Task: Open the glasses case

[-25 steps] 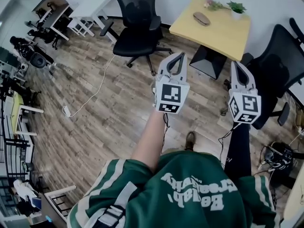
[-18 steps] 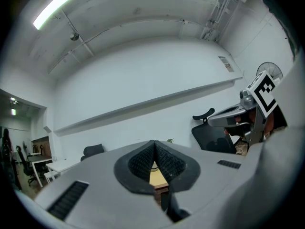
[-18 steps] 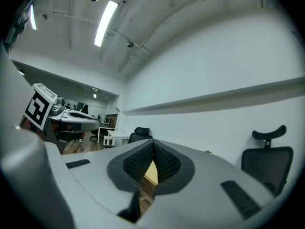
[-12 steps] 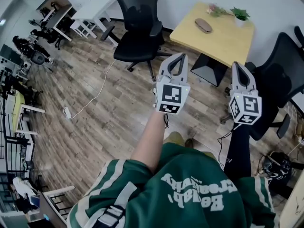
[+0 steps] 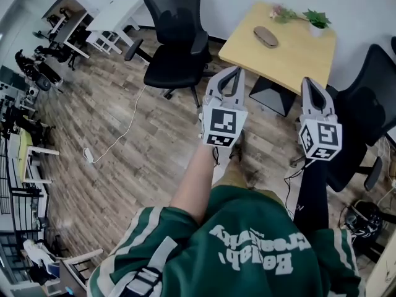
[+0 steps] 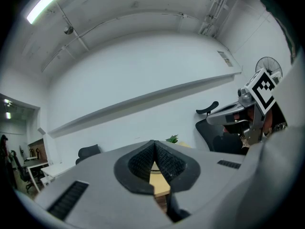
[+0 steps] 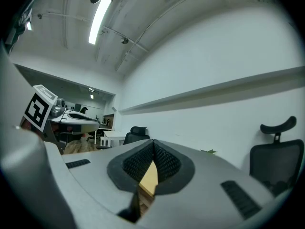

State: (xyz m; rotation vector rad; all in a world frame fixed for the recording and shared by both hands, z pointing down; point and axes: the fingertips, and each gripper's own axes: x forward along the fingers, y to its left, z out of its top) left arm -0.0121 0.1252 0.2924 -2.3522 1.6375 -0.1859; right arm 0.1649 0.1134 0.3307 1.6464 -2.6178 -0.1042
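Head view: the left tongs (image 5: 230, 73) were held level at frame centre, above the floor (image 5: 117, 147), tips toward the surface (image 5: 300, 57) at upper right. The right tongs (image 5: 308, 82) stood right of centre, beside the left pair but not touching it, pointing the same way.

Left gripper view: the left tongs (image 6: 153, 144) were closed, pads meeting at the tip, nothing between them. Only a strip of the yellow surface showed through the gap behind the tips. Right gripper view: the right tongs (image 7: 153, 146) were likewise closed and empty, with the same yellow strip visible behind the pads.

The case (image 5: 266, 36), a brown oval, lay flat on the surface near the top of the frame. It appeared shut and was well apart from both tongs. A small plant (image 5: 317, 18) stood at the surface's far corner, to the right of the case.

A black chair (image 5: 176, 39) stood at upper centre, left of the surface, and a second chair (image 5: 365, 98) at the right edge. A white cable (image 5: 127, 119) trailed across the floor at left. The person's green top (image 5: 247, 252) filled the bottom of the frame.
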